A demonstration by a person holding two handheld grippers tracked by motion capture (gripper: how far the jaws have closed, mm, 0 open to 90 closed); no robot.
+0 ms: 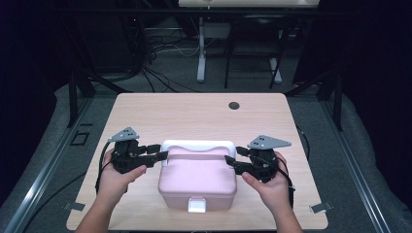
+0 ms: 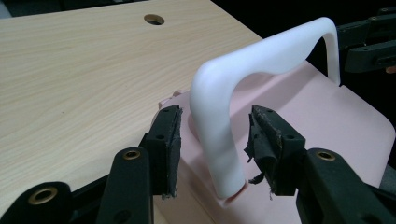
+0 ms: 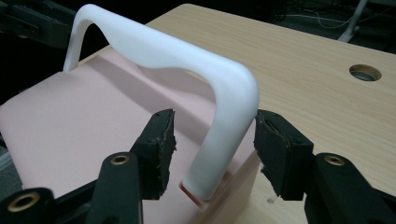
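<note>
High view: pink box [image 1: 197, 182] with stiff white handle [image 1: 197, 144], likely light and slippery; left gripper [image 1: 163, 156] at 9 o'clock and right gripper [image 1: 228, 162] at 3 o'clock stand open around its legs, gripping nothing.

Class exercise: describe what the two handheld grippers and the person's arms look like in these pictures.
Each gripper, left and right, is black with two jaws, worn dark pads, brass-coloured rivets, a grey three-cornered plate on top and a trailing black cable. The forearms show no sleeves.
</note>
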